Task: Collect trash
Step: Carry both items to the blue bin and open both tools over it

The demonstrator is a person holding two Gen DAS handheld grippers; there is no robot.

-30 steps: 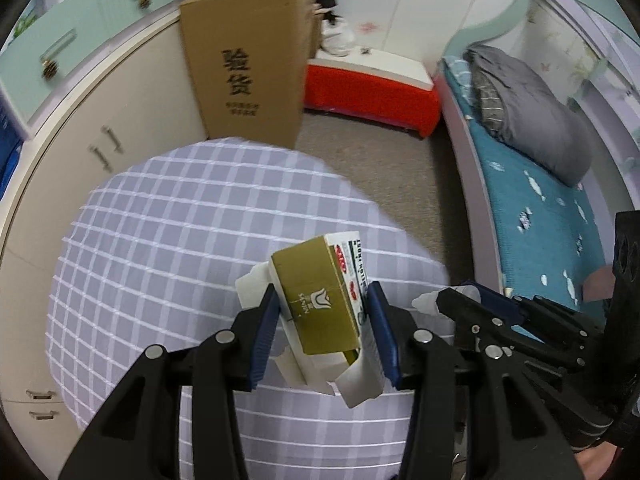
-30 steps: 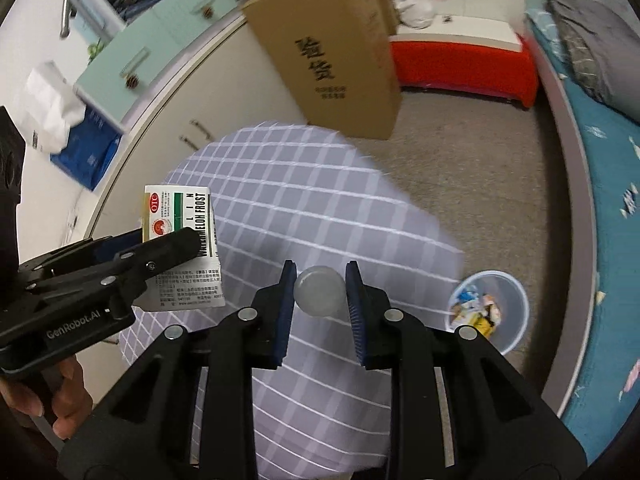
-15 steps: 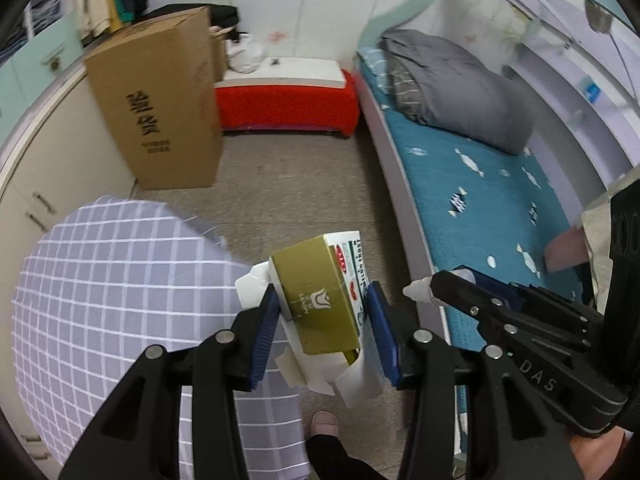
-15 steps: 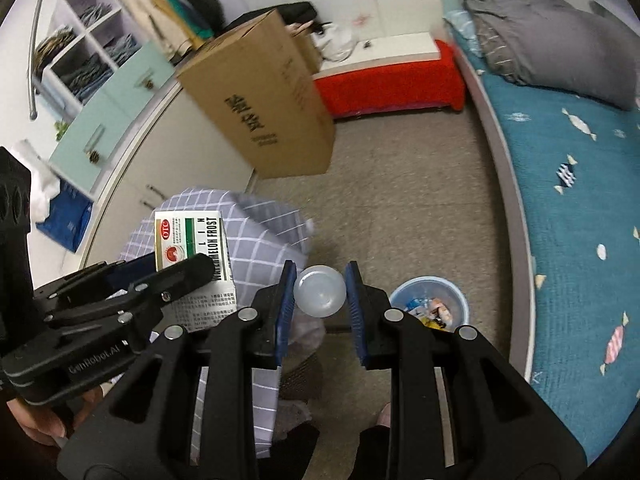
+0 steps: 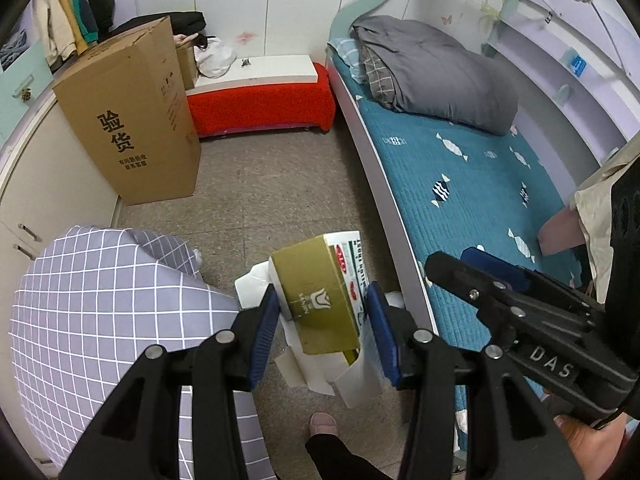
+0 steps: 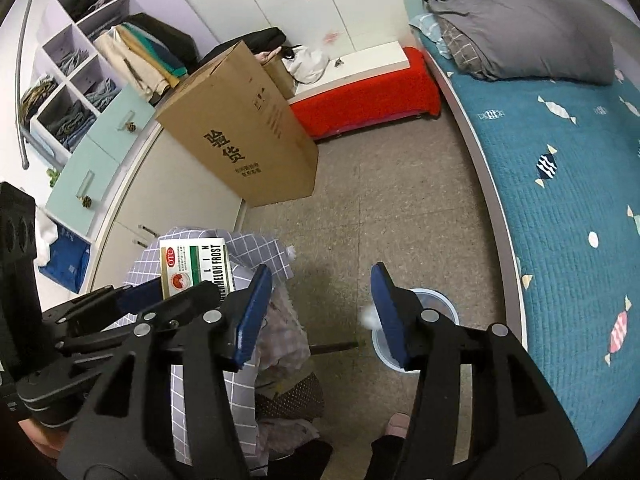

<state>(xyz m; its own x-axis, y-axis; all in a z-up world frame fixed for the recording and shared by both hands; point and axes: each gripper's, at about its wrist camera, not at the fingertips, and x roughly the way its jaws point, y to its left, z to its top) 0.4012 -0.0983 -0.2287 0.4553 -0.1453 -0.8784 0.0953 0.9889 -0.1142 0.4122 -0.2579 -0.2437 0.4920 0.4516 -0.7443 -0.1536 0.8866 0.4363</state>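
Observation:
My left gripper [image 5: 322, 330] is shut on a gold and white medicine box [image 5: 320, 300] with torn flaps, held over the floor beside the table. The box [image 6: 196, 268] and the left gripper [image 6: 176, 300] also show at the left of the right wrist view. My right gripper [image 6: 320, 312] is open and empty above the floor. A small white ball [image 6: 369, 317] is in the air by its right finger, just above a pale blue trash bin [image 6: 432, 298] that is partly hidden behind that finger. The right gripper [image 5: 452, 268] shows at the right of the left wrist view.
A table with a grey checked cloth [image 5: 100, 312] is at the left. A tall cardboard box [image 5: 132, 120] stands by the cabinets. A red bench [image 5: 260, 104] is at the back, and a bed with a teal cover [image 5: 460, 184] runs along the right. My foot [image 5: 322, 426] is below.
Both grippers swung right, away from the table and over the floor. The right gripper opened and let go of the white ball, which now falls toward the bin.

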